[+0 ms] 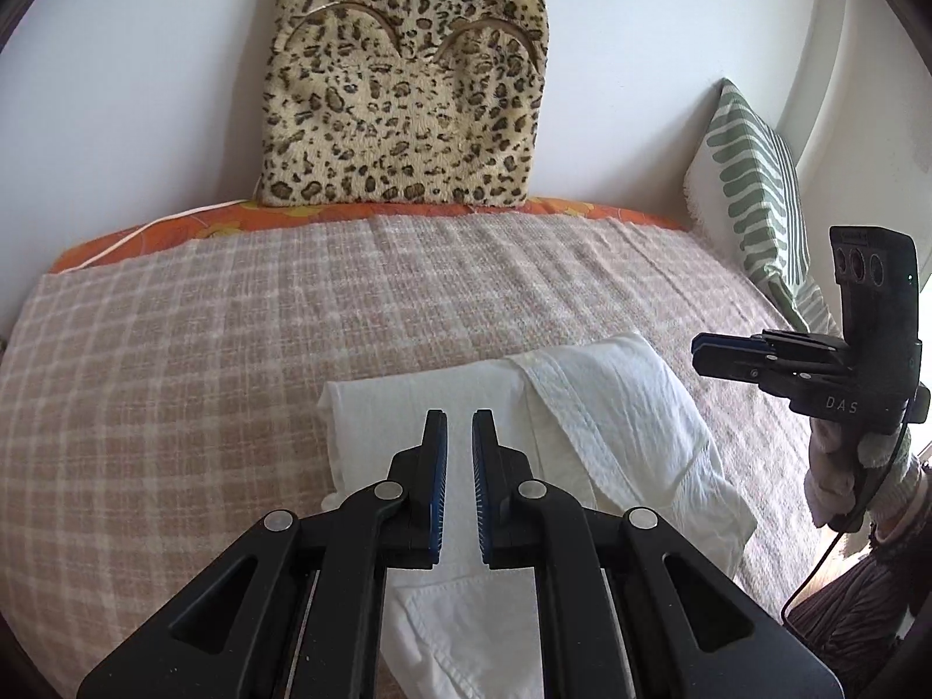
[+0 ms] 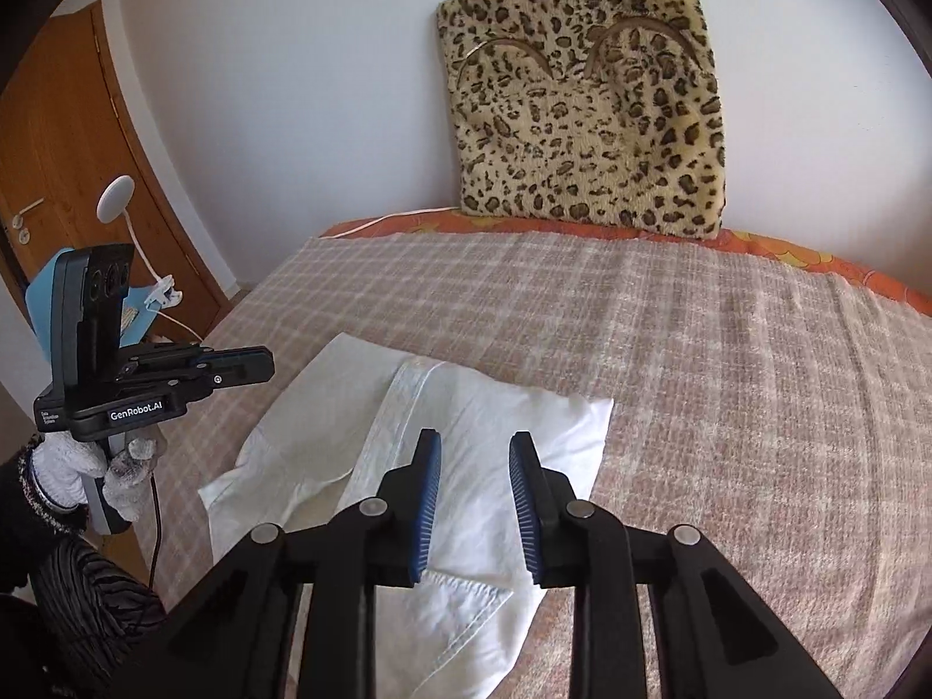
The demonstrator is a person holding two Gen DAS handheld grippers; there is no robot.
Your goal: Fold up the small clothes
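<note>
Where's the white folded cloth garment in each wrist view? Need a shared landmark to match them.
Left wrist view: white folded cloth garment lies lower centre on the checked bedspread, running under the left gripper.
Right wrist view: it lies lower centre-left, running under the right gripper.
Shared landmark: the leopard-print plush cushion against the white wall.
</note>
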